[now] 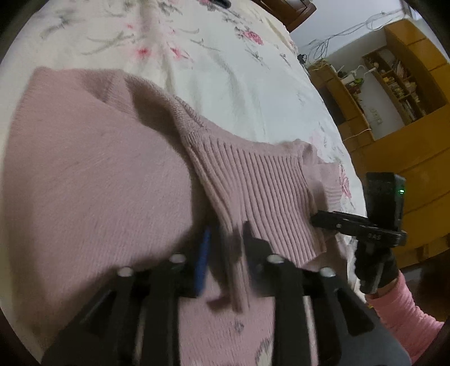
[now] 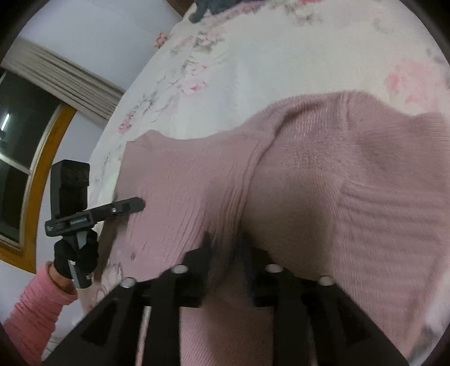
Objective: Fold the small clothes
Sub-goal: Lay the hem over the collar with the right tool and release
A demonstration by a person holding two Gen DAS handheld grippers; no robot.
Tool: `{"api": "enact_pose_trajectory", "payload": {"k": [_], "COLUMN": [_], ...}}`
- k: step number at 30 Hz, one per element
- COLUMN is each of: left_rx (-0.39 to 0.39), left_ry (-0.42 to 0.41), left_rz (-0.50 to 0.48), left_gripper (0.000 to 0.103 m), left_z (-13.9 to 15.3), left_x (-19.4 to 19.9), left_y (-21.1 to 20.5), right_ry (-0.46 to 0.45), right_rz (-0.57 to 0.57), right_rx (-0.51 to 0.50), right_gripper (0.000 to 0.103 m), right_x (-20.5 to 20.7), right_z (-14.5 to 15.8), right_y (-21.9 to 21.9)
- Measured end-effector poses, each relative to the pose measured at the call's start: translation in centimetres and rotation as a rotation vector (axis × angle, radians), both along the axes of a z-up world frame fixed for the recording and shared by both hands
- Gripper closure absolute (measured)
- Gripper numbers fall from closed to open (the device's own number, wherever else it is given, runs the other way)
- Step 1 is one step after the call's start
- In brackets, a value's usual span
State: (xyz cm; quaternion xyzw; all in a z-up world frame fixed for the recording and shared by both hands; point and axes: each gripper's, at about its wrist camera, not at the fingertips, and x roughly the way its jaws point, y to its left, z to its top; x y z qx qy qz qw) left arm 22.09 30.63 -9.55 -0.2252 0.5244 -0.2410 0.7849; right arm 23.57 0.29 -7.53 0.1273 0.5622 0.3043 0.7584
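A pink knitted sweater point(image 1: 98, 169) hangs lifted over a floral bed sheet point(image 1: 225, 70), sagging between the two grippers. Its ribbed hem point(image 1: 253, 183) runs down between the fingers of my left gripper point(image 1: 226, 242), which is shut on that fabric. At the right of the left wrist view, my right gripper point(image 1: 316, 218) pinches the hem's far corner. In the right wrist view the sweater point(image 2: 309, 169) bunches into my right gripper point(image 2: 225, 245), which is shut on it. My left gripper point(image 2: 142, 204) bites the sweater's left edge there.
The bed sheet point(image 2: 225, 70) fills the background. Wooden shelves and a cabinet point(image 1: 407, 84) stand beyond the bed's right side. A wood-framed window point(image 2: 17, 140) with a curtain is on the left. A dark garment point(image 2: 211, 5) lies at the bed's far end. Gloved hands with pink sleeves point(image 2: 36, 304) hold the grippers.
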Motion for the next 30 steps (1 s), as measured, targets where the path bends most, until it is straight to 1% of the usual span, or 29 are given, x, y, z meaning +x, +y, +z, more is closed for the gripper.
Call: {"api": "enact_pose_trajectory", "payload": {"k": [2,3,4,5,7,9,11,12,14,15,17,20,21,23,27,30], "left_rx": [0.042,0.061,0.085,0.126,0.155,0.204,0.239,0.26,0.343,0.365,0.382,0.41,0.42,0.436,0.419,0.434], "left_ry": [-0.024,-0.029,-0.027,-0.024,-0.025,-0.017,-0.004,0.0,0.008,0.003,0.002,0.005,0.006,0.018,0.051,0.066], "left_rz": [0.019,0.025,0.038,0.058,0.073,0.102,0.125,0.13,0.137,0.139,0.144,0.173,0.18,0.198,0.227,0.232], "left_gripper": [0.051,0.045,0.042,0.04,0.039,0.037,0.037,0.036,0.034,0.033,0.031,0.031,0.03,0.03,0.03,0.03], "left_z": [1.1,1.6,2.0,2.5,3.3,4.0,4.8,5.0,5.9,6.2,6.7,7.1,7.1,7.0,6.4,5.6], "left_x": [-2.1,-3.8,-5.1,-7.2,-10.5,-14.1,-17.8,-19.0,-22.1,-23.3,-25.6,-28.4,-28.9,-30.3,-32.8,-34.4], "left_y": [0.1,0.2,0.4,0.6,1.1,2.0,2.5,2.8,2.8,2.9,3.3,3.9,4.0,4.5,5.3,5.7], "right_ry": [-0.042,-0.06,-0.068,-0.076,-0.086,-0.101,-0.098,-0.093,-0.084,-0.08,-0.072,-0.073,-0.065,-0.05,-0.012,0.008], "right_rz": [0.003,0.003,0.005,0.005,0.0,-0.015,-0.05,-0.064,-0.096,-0.114,-0.139,-0.153,-0.154,-0.152,-0.16,-0.173], "right_rx": [-0.003,-0.008,-0.016,-0.028,-0.048,-0.075,-0.074,-0.072,-0.082,-0.091,-0.099,-0.135,-0.141,-0.131,-0.142,-0.148], "right_gripper": [0.069,0.069,0.068,0.068,0.068,0.067,0.063,0.062,0.061,0.06,0.058,0.057,0.057,0.056,0.055,0.055], "right_x": [-2.2,-3.9,-5.7,-7.5,-10.7,-14.6,-18.2,-19.5,-22.2,-23.7,-26.0,-28.8,-29.9,-31.4,-34.1,-35.4], "right_z": [1.3,1.9,2.4,2.8,3.4,4.2,5.0,5.2,5.5,5.6,5.8,5.8,5.8,5.7,4.8,4.0], "right_y": [-0.7,-1.3,-1.8,-2.2,-3.2,-4.7,-6.1,-6.7,-7.6,-8.1,-8.6,-9.1,-9.2,-9.5,-9.9,-10.1]}}
